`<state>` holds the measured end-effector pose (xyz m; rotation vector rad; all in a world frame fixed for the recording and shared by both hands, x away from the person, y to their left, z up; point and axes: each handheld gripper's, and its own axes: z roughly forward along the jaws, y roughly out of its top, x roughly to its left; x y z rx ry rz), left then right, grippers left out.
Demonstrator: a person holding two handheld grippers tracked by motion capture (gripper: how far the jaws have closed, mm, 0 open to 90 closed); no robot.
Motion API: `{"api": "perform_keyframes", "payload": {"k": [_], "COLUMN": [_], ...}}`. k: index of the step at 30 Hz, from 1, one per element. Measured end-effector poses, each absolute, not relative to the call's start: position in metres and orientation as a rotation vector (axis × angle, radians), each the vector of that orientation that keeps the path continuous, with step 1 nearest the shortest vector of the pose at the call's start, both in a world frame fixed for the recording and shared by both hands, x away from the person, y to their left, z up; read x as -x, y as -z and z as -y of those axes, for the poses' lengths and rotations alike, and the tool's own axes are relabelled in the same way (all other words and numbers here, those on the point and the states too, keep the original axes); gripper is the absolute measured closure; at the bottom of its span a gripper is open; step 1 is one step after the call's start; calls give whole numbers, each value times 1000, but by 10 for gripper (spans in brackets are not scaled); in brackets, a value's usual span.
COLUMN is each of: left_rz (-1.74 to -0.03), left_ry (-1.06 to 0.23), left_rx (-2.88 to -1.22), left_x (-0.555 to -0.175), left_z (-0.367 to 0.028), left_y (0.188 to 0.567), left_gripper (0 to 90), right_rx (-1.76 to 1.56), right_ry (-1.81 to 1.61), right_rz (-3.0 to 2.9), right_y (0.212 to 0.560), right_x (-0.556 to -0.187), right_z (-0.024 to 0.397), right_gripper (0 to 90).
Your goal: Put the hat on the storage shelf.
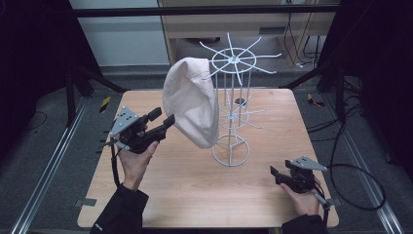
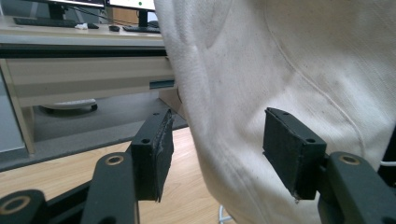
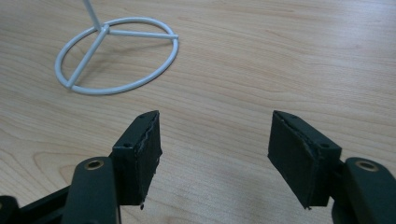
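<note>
Hats: 1 cream cloth hat (image 1: 191, 101), hanging from an arm of the top wheel of the wire stand, its lower edge well above the table. In the left gripper view its cloth (image 2: 289, 79) hangs in front of the jaws, and part of it lies in the gap between them.
Stands: 1 white wire stand (image 1: 233, 109), upright near the middle of the table, with 1 round base ring, 1 small spoked tier halfway up and 1 large spoked wheel on top. The base ring (image 3: 116, 56) rests flat on the wood ahead of the right gripper.
Grippers: 2, 1 in each hand.
Left gripper: left gripper (image 1: 163, 118) is raised above the left part of the table and points at the hat's lower left side. Its 2 jaws stand wide apart, 1 on each side of the cloth's edge, and neither pad visibly presses on it.
Right gripper: right gripper (image 1: 273, 174) sits low near the table's front right corner, well apart from the stand. Its 2 jaws are spread wide with bare wood between them.
Hands: 2, each with a dark sleeve at the bottom edge of the high view.
Tables: 1 light wooden table (image 1: 195, 195).
Cables: 1 black cable loops on the floor to the right of the table.
</note>
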<state>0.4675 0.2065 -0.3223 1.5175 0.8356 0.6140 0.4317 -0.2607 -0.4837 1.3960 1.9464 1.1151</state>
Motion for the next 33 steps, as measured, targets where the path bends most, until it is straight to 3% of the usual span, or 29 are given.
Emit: {"api": "perform_keyframes", "payload": {"k": [15,33], "left_rz": [-973,-1197], "left_ry": [-644,-611], "left_rx": [-1596,-1836], "left_x": [-441,-431], "left_z": [-251,-286], "left_y": [359,456], "left_gripper": [370,325], "right_rx": [-1399,-1414], "right_ry": [-1112,-1114], "right_rz": [-1944,-1931], "right_y": [484,485], "right_x": [-431,-432], "right_z": [261,263], "right_gripper": [332,280]}}
